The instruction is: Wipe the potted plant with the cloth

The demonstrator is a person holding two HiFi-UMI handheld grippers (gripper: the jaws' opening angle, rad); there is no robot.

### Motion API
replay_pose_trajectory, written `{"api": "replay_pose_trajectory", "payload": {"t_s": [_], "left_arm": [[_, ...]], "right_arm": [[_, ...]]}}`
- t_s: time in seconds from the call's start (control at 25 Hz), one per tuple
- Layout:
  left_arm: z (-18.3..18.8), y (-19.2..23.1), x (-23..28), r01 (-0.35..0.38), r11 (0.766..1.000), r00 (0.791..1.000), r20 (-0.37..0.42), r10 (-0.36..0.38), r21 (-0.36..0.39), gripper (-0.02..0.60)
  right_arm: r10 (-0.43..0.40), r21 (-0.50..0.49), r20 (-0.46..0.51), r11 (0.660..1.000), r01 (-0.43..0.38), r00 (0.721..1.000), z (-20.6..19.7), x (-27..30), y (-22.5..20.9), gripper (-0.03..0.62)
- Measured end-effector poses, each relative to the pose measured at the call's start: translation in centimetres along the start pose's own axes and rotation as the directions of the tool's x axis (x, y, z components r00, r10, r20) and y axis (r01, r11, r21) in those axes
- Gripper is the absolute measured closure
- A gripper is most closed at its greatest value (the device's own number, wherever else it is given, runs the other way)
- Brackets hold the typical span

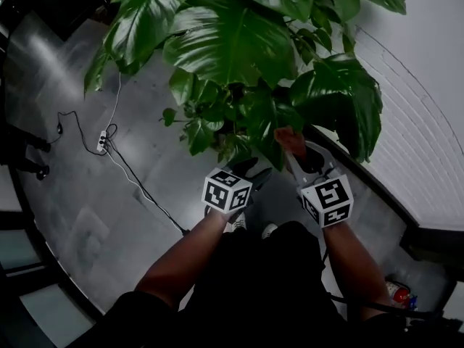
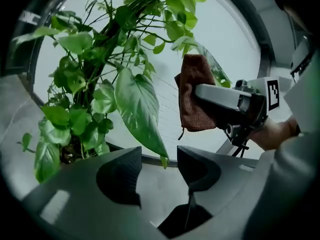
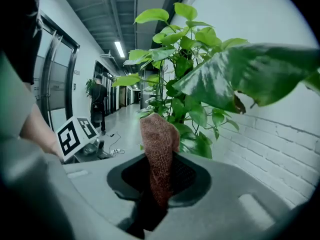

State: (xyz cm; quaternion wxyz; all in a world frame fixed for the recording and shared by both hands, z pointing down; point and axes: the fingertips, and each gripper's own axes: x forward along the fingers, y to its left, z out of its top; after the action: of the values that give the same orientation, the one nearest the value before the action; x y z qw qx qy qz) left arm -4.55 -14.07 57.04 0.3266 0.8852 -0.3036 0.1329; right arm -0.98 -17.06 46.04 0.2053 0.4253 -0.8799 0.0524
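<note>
Brown cloth shows in the head view at the tip of the right gripper, raised toward the lower leaves of the plant, which stands ahead of and above both hands. The left gripper sits just beside it, at about the same reach from the foliage. From the left gripper view, the left gripper has its jaws wide apart and grips nothing. A long leaf hangs before them, axis near upright, tip down over the gap. Whether that tip is inside the jaws or only beyond them is hard to tell. The cloth hangs to the leaf's right, close but apart from it. In the right gripper view, the right gripper is clamped on the cloth, which stands up out of the jaws, with the plant straight ahead against the wall. I judge the left hand nearer that leaf and placed to steady it, with the cloth then coming in from the right.
</note>
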Motion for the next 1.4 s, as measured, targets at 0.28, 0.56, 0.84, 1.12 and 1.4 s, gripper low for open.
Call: {"api": "replay_pose_trajectory", "payload": {"t_s": [0.28,0.56,0.84,1.12,1.4], "left_arm": [[-2.8,-0.6,4.7,0.125,0.968,0.99,-0.03,-0.135,-0.216,0.293],[-3.2,-0.2,6.9,0.073,0.968,0.997,-0.011,-0.078,-0.24,0.401],[-2.7,-1.2,6.1,0.09,0.966,0.996,0.008,-0.09,-0.243,0.563],[-2.3,-1.2,1.3,0.121,0.95,0.993,0.031,-0.117,-0.287,0.563],[-2.0,0.4,-3.2,0.088,0.965,0.996,0.005,-0.09,-0.249,0.563]], "right_arm": [[-0.017,0.006,0.002,1.0,0.017,1.0,-0.2,0.6,-0.9,0.523],[0.034,-0.001,-0.025,0.999,-0.034,0.999,-1.4,1.2,-1.5,0.523],[0.052,-0.054,-0.038,0.997,-0.054,0.998,-1.9,2.6,-1.1,0.523],[0.017,-0.235,-0.046,0.972,-0.027,0.999,-0.4,5.9,0.8,0.523],[0.007,-0.401,-0.026,0.916,-0.017,1.0,3.6,9.7,3.1,0.523]]}}
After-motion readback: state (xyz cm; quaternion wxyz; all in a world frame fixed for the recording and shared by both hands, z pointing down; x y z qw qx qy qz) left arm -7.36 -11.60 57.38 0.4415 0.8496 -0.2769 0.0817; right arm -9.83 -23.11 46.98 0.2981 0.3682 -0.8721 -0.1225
